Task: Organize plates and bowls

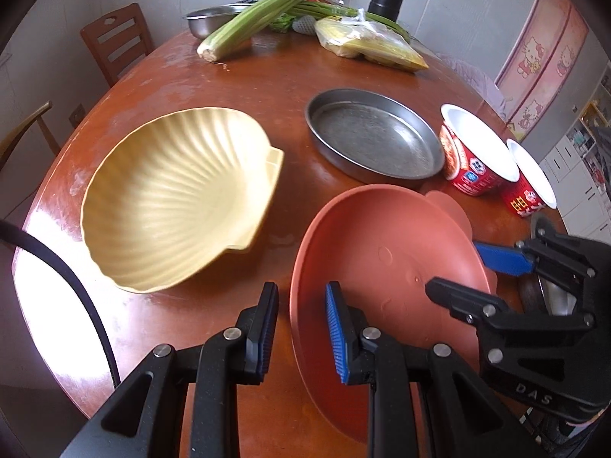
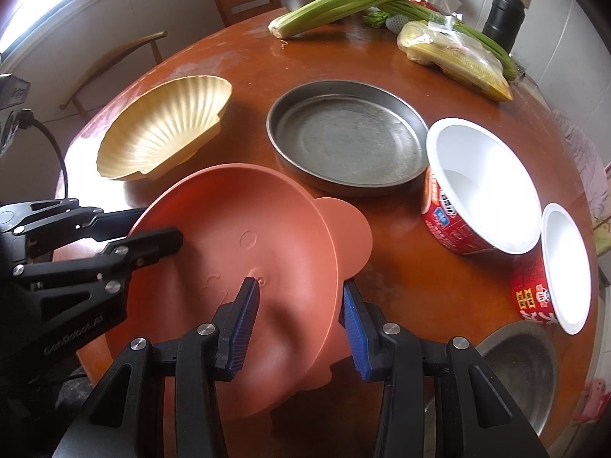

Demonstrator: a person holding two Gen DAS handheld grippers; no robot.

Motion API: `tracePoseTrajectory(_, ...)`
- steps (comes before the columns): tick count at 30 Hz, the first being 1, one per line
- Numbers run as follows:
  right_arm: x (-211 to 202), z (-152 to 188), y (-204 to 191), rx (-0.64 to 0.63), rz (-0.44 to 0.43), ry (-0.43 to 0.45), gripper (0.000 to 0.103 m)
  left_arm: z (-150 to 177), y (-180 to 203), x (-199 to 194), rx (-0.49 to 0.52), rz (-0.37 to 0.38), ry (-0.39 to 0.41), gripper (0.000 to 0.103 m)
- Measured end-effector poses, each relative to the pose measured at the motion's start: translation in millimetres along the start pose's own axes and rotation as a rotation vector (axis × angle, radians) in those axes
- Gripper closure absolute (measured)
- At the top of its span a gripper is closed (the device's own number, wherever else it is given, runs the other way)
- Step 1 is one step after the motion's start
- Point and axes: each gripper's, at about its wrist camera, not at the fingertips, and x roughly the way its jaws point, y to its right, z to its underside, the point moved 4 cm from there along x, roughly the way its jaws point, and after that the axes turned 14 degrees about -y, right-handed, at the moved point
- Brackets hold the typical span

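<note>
- Round wooden desk [image 1: 236, 87] carries shell-shaped yellow bowl [image 1: 179, 198], steel pan [image 1: 374, 137], two instant-noodle cups [image 2: 481, 187].
- Pink plate [image 2: 244, 267] is tilted near the desk's front edge.
- Left gripper [image 1: 301, 328] and right gripper [image 2: 301, 324] each straddle its rim, jaws part-open; firm contact unclear.
- Judged step: grasping the plate; next, close and lift toward a stack.

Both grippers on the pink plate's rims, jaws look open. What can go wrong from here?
1. The pink plate sits between the open fingers of the left gripper and right gripper; an uneven close may tilt or drop it.
2. The noodle cup stands just beyond the plate's right side; a swing that way may topple it.
3. The metal pan lies directly ahead; a forward move may clip it.
</note>
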Motion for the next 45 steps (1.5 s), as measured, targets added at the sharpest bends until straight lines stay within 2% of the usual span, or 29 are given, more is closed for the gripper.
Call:
tracePoseTrajectory(5, 1, 7, -7, 0.013, -0.011, -0.008, 0.058, 9, -10, -4, -0.048, 0.027, -0.001, 0.077)
tracePoseTrajectory(8, 2, 15, -10, 0.019, 0.018, -0.01, 0.058, 18, -12, -8, -0.037, 0.016, 0.011, 0.076)
tracePoseTrajectory(14, 2, 22, -14, 0.048, -0.002, -0.003, 0.058, 23, -5, -7, -0.012, 0.084, 0.016, 0.076)
tracePoseTrajectory(21, -4, 23, -17, 0.05, 0.021, 0.01, 0.059, 23, -2, -13, -0.006, 0.075, 0.027, 0.076)
tracePoseTrajectory(32, -28, 8, -30, 0.022, 0.035, 0.074, 0.058, 20, -16, -40, -0.021, 0.061, 0.09, 0.076)
tracePoseTrajectory(38, -42, -9, -41, 0.005, 0.049, 0.114, 0.058, 15, -31, -50, -0.043, 0.065, 0.12, 0.076)
tracePoseTrajectory(45, -50, -30, -60, -0.02, 0.05, 0.148, 0.058, 9, -51, -65, -0.062, 0.035, 0.165, 0.076)
